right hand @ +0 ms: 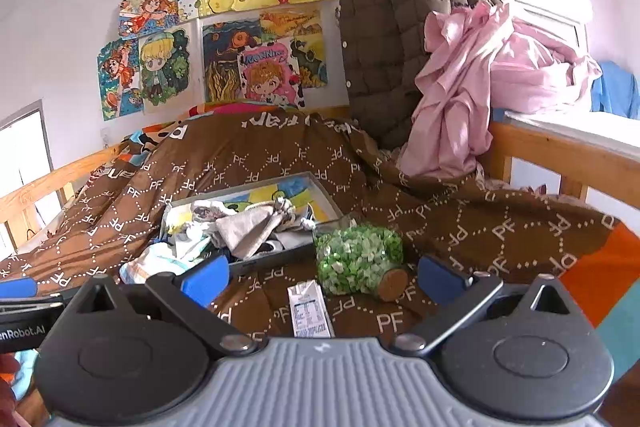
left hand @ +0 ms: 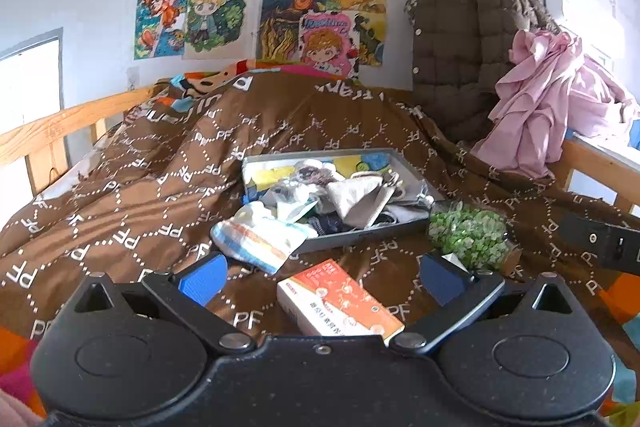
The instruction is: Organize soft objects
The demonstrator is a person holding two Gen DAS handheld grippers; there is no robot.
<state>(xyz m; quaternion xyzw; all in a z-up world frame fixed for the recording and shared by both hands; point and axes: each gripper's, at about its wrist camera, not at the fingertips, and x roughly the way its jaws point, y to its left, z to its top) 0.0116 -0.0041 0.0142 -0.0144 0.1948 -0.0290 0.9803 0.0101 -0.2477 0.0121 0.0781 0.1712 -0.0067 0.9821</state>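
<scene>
Left wrist view. Left tongs (left hand: 322, 273) stand wide, blue pads apart, holding nothing, hovering above the brown quilt printed with white "PF" diamonds (left hand: 132, 187) that covers the bed. The soft things, a heap of grey, white and dark cloth pieces (left hand: 352, 201), sit in a shallow grey tray with a painted lining (left hand: 372, 231) mid-bed. One white, blue and orange striped cloth (left hand: 260, 241) spills over the tray's near-left corner onto the quilt. An orange-and-white cardboard box (left hand: 340, 301) lies just in front of the tongs; its print looks like Chinese characters, too blurred to read. A cork-stoppered glass jar of green pieces (left hand: 468, 233) lies on its side against the tray's near-right corner.

Risks, judged: reaching past the box may shove it into the tray; the jar looks free to roll on the soft, sloping quilt if the tray or bedding is nudged; dragging the striped cloth may pull its neighbours out.

Right wrist view. Right tongs (right hand: 324, 275) also wide and empty. A small white carton with a printed label (right hand: 310, 309) lies between the pads, text illegible. The jar (right hand: 360, 259) lies just beyond it, cork towards the camera. The other tool's body at the left edge reads "enRobot.AI", cut off. A wall drawing carries pink lettering, unreadable.

Risk, judged: closing here would take the carton, not cloth.
</scene>
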